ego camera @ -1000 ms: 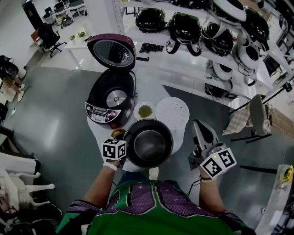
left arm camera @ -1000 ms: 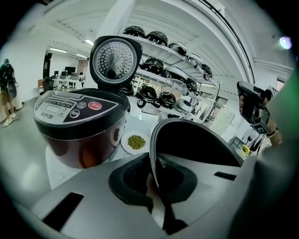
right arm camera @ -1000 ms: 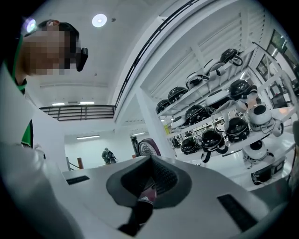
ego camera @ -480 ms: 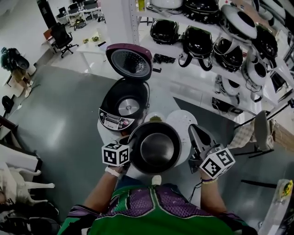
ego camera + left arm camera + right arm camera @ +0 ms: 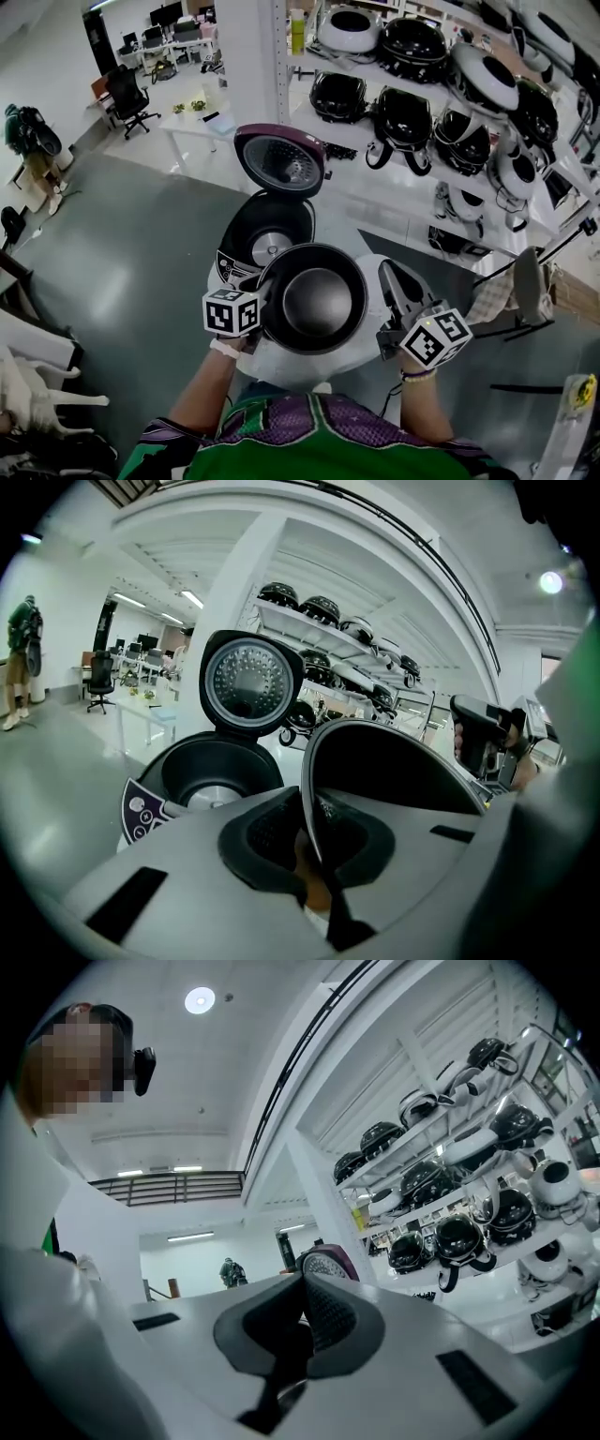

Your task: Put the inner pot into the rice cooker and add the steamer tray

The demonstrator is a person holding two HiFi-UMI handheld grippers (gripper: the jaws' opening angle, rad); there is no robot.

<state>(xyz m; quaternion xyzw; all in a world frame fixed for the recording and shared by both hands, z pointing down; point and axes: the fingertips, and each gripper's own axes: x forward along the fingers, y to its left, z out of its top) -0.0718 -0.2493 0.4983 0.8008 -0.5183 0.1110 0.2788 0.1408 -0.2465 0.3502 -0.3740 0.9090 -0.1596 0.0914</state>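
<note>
At the centre of the head view, the rice cooker [image 5: 270, 232] sat open. Overlapping its lower edge, the inner pot [image 5: 317, 300] hung from my left gripper [image 5: 309, 822], clamped on its rim. My right gripper [image 5: 302, 1305] was pressed together, empty.

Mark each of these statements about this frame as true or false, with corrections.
1. The left claw is clamped on the rim of the inner pot. True.
2. The lid of the rice cooker is closed. False: it stands open.
3. The right claw grips the pot's other side. False: it is shut on nothing, beside the pot.
4. The cooker's cavity is empty, its heating plate showing. True.
</note>
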